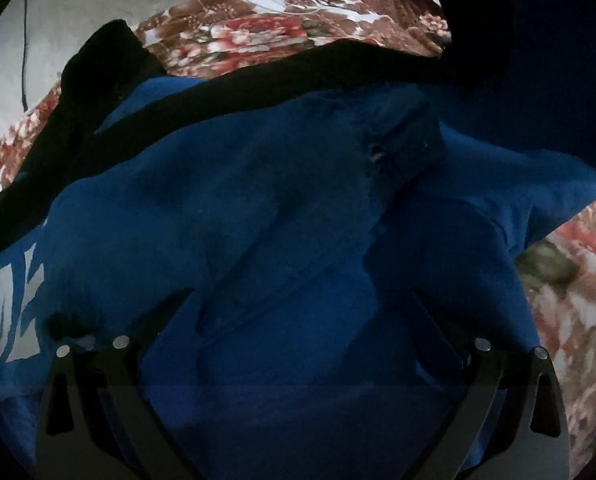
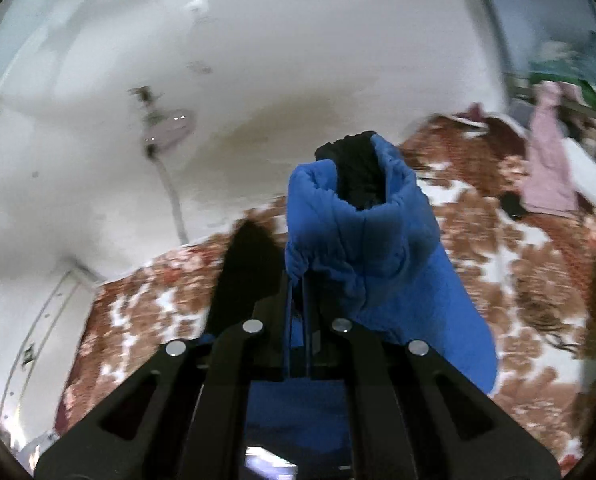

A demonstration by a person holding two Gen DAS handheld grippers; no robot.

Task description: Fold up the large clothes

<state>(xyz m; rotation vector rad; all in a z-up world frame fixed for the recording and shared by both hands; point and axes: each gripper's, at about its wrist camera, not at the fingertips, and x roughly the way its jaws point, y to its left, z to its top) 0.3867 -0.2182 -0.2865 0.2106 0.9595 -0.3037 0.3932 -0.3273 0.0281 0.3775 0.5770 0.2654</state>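
Observation:
A large blue garment (image 1: 282, 216) with black trim (image 1: 110, 128) and a white print (image 1: 6, 312) at the left lies crumpled on a floral bedspread (image 1: 282, 28). My left gripper (image 1: 298, 304) is open, its fingers spread wide just above the blue cloth, holding nothing. In the right wrist view my right gripper (image 2: 296, 280) is shut on a bunched fold of the blue garment (image 2: 362, 232), lifted above the bed; a black lining (image 2: 358, 172) shows at the top of the fold.
The floral bedspread (image 2: 498, 248) covers the bed, against a white wall (image 2: 258, 60) with a cable (image 2: 170, 192). Pink clothing (image 2: 546, 160) hangs at the right, with other clothes behind it. A dark cord (image 1: 24, 40) hangs on the wall at the left.

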